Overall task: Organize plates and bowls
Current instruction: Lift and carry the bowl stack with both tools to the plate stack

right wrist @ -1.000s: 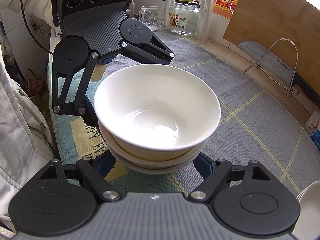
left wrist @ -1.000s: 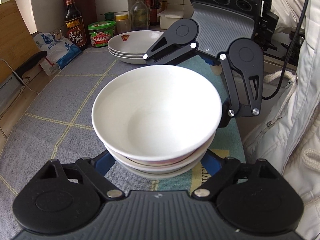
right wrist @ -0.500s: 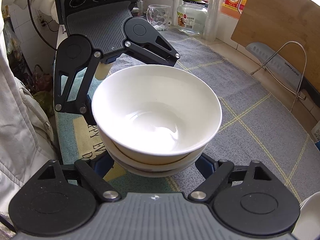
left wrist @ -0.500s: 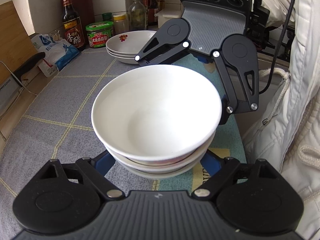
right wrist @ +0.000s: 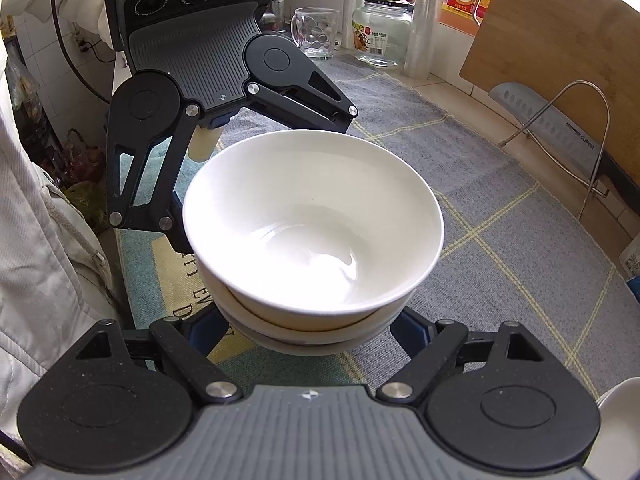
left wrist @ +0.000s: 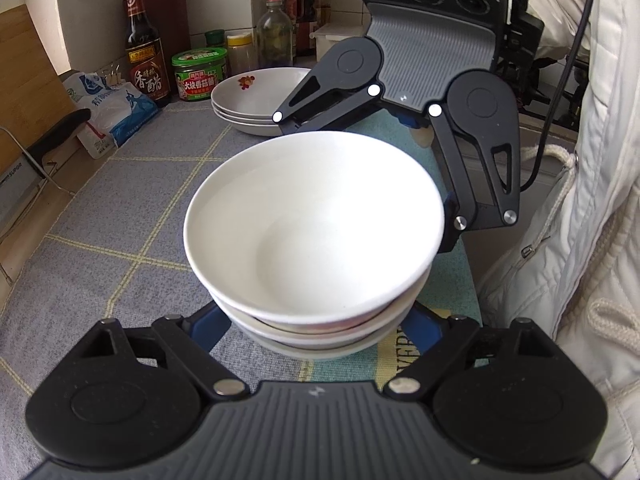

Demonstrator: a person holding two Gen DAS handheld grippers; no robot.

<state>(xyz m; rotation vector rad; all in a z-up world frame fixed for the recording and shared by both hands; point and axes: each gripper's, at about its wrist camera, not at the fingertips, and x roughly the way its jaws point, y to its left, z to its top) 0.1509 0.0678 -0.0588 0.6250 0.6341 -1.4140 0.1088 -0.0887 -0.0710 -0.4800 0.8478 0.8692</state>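
A stack of three white bowls [left wrist: 316, 224] sits on the grey checked mat [left wrist: 120, 208], with the widest bowl [right wrist: 312, 224] on top. My left gripper [left wrist: 316, 332] reaches in low from one side, its blue fingers [left wrist: 208, 328] flanking the bottom bowl. My right gripper [right wrist: 312, 336] does the same from the opposite side, its blue fingers [right wrist: 412, 328] also low beside the stack. All fingertips are hidden under the bowl rims, so contact is not visible. Behind the right gripper, a stack of white plates [left wrist: 256, 100] with a red motif rests on the mat.
Sauce bottles [left wrist: 144, 52], a green-lidded jar [left wrist: 200, 76] and a bag [left wrist: 112, 112] line the wall. A cleaver on a wire rack [right wrist: 560, 128], a cutting board [right wrist: 560, 32], a glass mug [right wrist: 316, 32] and a jar [right wrist: 380, 28] stand opposite. A person's white jacket [left wrist: 580, 220] borders the counter edge.
The right gripper's linkage arms have spread slightly wider around the bowls. The bowl stack and the left gripper have stayed where they were.
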